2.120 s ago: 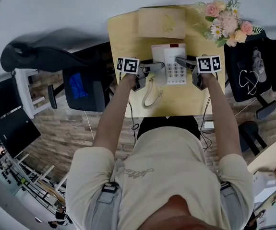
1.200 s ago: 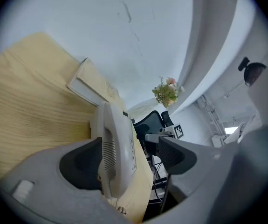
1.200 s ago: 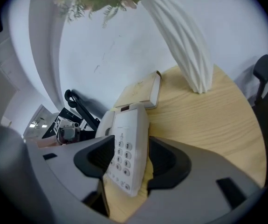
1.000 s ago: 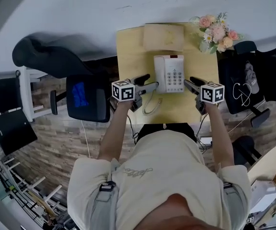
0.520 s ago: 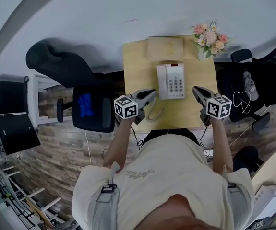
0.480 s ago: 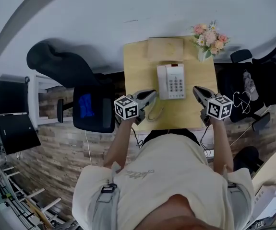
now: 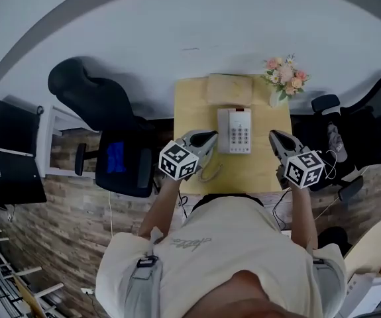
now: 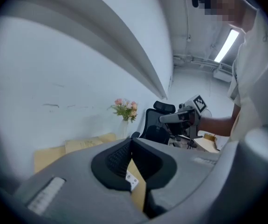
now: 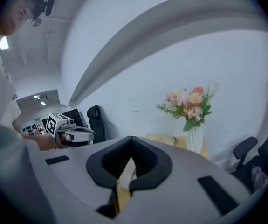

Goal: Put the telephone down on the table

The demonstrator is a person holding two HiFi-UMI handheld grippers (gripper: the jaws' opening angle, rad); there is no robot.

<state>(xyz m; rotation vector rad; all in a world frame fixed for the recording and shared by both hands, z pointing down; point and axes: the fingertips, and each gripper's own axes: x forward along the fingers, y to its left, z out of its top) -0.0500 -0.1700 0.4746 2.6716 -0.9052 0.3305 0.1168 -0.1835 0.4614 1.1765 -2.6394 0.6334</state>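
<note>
The white telephone (image 7: 234, 130) lies flat on the wooden table (image 7: 193, 108), its handset on the cradle and its coiled cord (image 7: 210, 171) trailing toward the near edge. My left gripper (image 7: 210, 136) hangs raised to the left of it, jaws shut on nothing. My right gripper (image 7: 273, 136) hangs raised to the right, likewise shut and empty. In the left gripper view the left gripper's (image 8: 132, 140) jaws meet at the tips. In the right gripper view the right gripper's (image 9: 132, 139) tips touch too. Neither gripper touches the phone.
A flat cardboard box (image 7: 229, 88) lies at the table's far edge, with a vase of flowers (image 7: 282, 74) at the far right corner. Black office chairs stand left (image 7: 120, 166) and right (image 7: 356, 121) of the table. A white wall rises behind.
Both grippers have shut and risen away from the tabletop. The head view has pulled up and back, so the table looks smaller. The telephone has stayed where it lies.
</note>
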